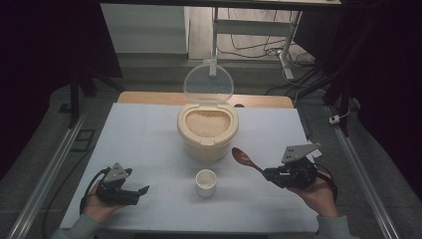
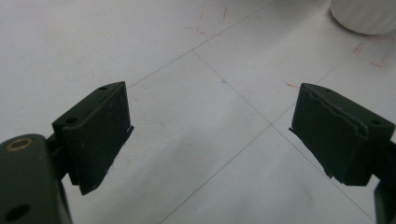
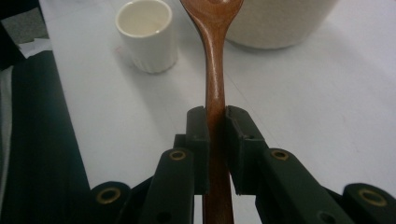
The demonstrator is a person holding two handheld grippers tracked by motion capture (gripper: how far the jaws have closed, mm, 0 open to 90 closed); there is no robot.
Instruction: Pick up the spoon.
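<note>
1. The wooden spoon (image 3: pixel 215 70) has its bowl cut off by the top edge of the right gripper view.
2. The rice container (image 3: pixel 280 23) shows there as a lower wall alone.
3. The cup (image 2: pixel 366 14) is clipped at the left gripper view's corner.

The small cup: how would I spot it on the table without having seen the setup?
Find the big cream rice container with its clear lid raised, mid-table. Just in front of it, towards the person, stands the small cup. It is white, empty and faintly ribbed, unlike the brown wooden spoon held to its right.
</note>
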